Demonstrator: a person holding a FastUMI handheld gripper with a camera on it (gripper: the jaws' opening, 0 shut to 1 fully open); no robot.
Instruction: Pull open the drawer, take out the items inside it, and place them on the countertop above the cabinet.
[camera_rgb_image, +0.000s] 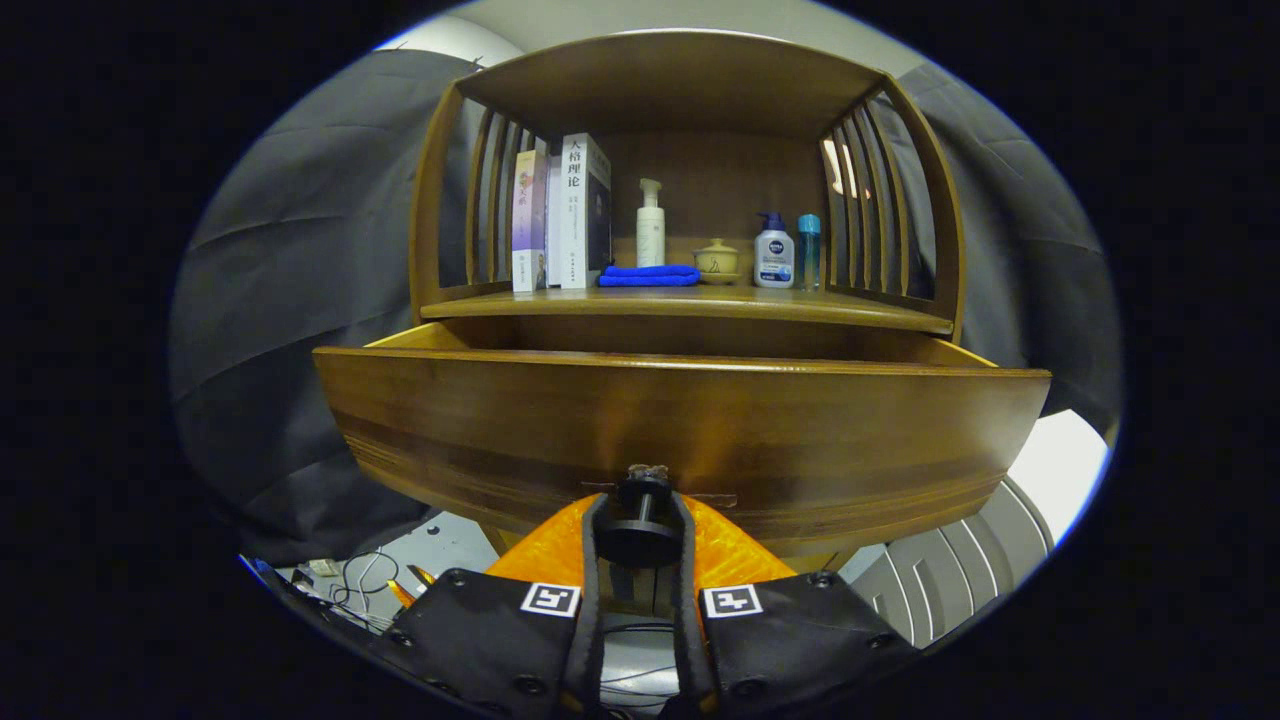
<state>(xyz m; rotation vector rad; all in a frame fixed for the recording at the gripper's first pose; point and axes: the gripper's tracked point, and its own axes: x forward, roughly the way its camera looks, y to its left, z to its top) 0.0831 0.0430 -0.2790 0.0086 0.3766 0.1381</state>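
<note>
A brown wooden cabinet's drawer stands pulled out toward me, its front panel wide across the view. A dark round knob sticks out from the panel's lower middle. My gripper is shut on that knob, one finger pressing each side. The drawer's inside is hidden behind its front panel. Above the drawer runs the countertop, a wooden shelf with slatted sides.
On the countertop stand two books, a white pump bottle, a folded blue cloth, a small lidded cup, a white-and-blue pump bottle and a slim blue bottle. Cables lie on the floor below left.
</note>
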